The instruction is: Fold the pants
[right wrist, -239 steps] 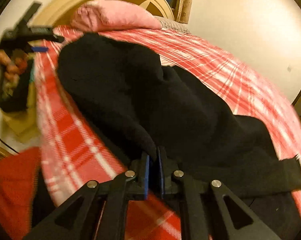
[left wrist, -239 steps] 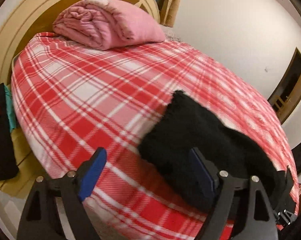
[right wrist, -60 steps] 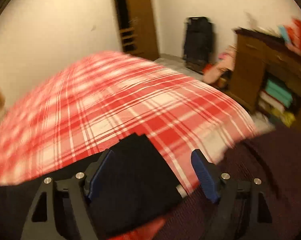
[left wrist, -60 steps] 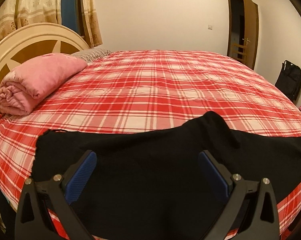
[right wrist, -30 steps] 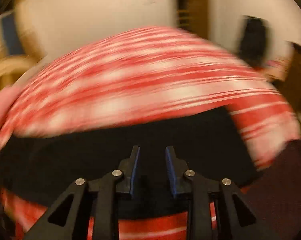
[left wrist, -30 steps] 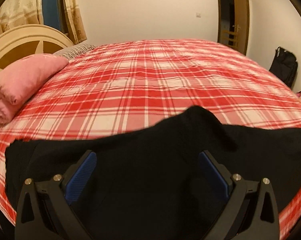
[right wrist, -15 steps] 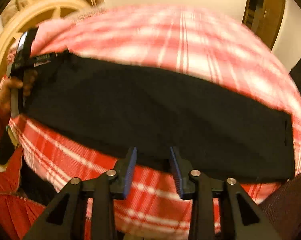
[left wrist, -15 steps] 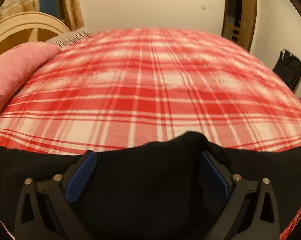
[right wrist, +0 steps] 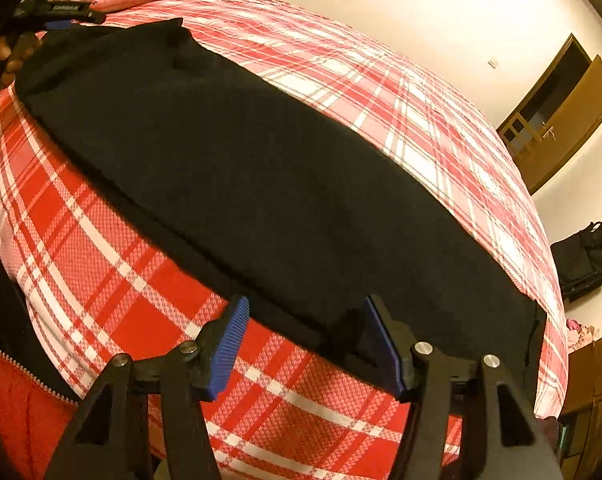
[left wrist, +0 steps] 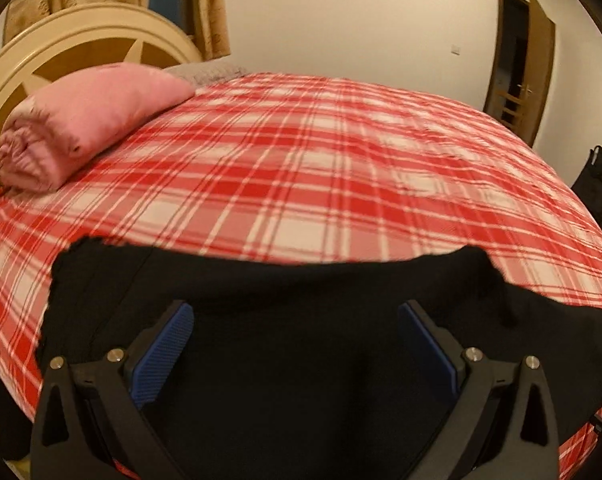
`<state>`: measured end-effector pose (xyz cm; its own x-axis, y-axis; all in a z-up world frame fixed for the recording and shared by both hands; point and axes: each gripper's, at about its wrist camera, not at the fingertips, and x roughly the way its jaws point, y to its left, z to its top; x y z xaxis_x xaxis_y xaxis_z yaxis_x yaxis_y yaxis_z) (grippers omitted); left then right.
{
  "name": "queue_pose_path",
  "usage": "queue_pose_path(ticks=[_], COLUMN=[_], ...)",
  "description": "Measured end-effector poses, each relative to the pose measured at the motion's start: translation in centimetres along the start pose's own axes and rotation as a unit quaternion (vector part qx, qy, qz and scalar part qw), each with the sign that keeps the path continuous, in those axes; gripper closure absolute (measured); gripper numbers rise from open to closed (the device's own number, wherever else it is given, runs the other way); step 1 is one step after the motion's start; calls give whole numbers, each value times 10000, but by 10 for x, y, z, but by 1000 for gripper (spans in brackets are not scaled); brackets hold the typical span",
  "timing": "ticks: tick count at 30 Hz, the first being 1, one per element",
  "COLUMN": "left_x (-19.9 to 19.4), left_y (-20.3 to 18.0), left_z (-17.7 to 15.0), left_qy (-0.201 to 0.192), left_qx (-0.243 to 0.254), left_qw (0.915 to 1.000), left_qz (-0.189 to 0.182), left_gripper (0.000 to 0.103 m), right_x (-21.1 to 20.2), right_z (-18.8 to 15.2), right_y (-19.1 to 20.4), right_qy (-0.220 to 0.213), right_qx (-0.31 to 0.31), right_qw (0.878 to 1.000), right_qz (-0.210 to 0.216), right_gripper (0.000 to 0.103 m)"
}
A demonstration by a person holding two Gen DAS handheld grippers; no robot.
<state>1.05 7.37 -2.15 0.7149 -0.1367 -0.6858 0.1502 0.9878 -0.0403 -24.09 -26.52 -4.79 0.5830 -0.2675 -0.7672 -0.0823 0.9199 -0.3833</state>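
A bedroom with cream walls (left wrist: 341, 12) is showing in both views, a brown wooden door (left wrist: 539, 64) standing open at the far side and a black bag (right wrist: 585, 256) sitting on the floor by the wall. A bed covered in a red-and-white plaid sheet (left wrist: 321, 168) is filling most of each frame, with a rolled pink blanket (left wrist: 81, 120) lying against the cream arched headboard (left wrist: 73, 40). The long black fabric pants (right wrist: 241, 168) are lying flat along the near edge of the bed, stretching as a band across the sheet. The left gripper (left wrist: 293, 344) is hovering over one end of the pants, its blue-padded fingers (left wrist: 163, 356) spread wide and gripping nothing. The right gripper (right wrist: 305, 344) is sitting at the near long edge of the pants, fingers parted about halfway, one blue pad (right wrist: 227, 344) over the plaid and the other against the black cloth; nothing is clamped between them. In the right wrist view the left gripper is appearing at the far end of the pants, held by a bare hand (right wrist: 15, 54).
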Motion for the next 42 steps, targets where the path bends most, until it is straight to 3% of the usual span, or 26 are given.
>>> queue_pose_path(ticks=[2,4,9,11,15,18,22,24,26,27,28,30,32,35,38,42], left_x=[-1,-2,-8,-10,-11,-11,-6,-6,-7,-7,-5,-4,-3,-4,1,11], left_y=[2,2,-3,-3,-7,-11,-13,-11,-5,0,7,21,34,51,70,85], left_z=[-4,-5,-4,-4,-5,-6,-10,-14,-20,-23,-27,-32,-37,-39,-40,-40], left_qy=[40,51,-2,-26,-28,-44,32,16,-85,-107,-99,-62,-52,-112,-87,-53], left_qx=[-52,-129,-110,-74,-15,71,142,277,358,338,253,31,-167,-240,-345,-467], left_qw=[10000,9999,9999,9999,9999,9999,9998,9996,9991,9989,9990,9993,9986,9964,9939,9941], left_qz=[21,-18,-85,-105,-142,-130,-132,-19,215,302,352,380,506,810,1045,978], left_gripper=[0,0,0,0,0,0,0,0,0,0,0,0,0,0,0,0], right_x=[7,14,16,14,7,5,-2,-9,-13,-13,-12,-8,3,37,75,113], right_z=[9,17,21,16,6,2,4,14,38,51,67,101,139,197,246,275], right_y=[-3,-7,-10,-11,4,7,15,2,-15,-19,-21,-17,-4,24,44,61], right_qy=[-79,-71,-113,-133,42,88,248,123,-240,-410,-641,-1124,-1400,-1419,-1392,-1076], right_qx=[133,375,658,833,460,379,-292,39,734,946,1139,1285,1120,763,887,1125], right_qw=[9998,9986,9967,9945,9961,9967,9965,9944,9823,9754,9668,9520,9406,9418,9322,9256], right_qz=[128,372,459,627,746,713,739,1052,1708,1946,2194,2541,2883,2952,3221,3451], right_gripper=[50,67,76,86,95,95,93,93,89,76,51,22,21,21,23,56])
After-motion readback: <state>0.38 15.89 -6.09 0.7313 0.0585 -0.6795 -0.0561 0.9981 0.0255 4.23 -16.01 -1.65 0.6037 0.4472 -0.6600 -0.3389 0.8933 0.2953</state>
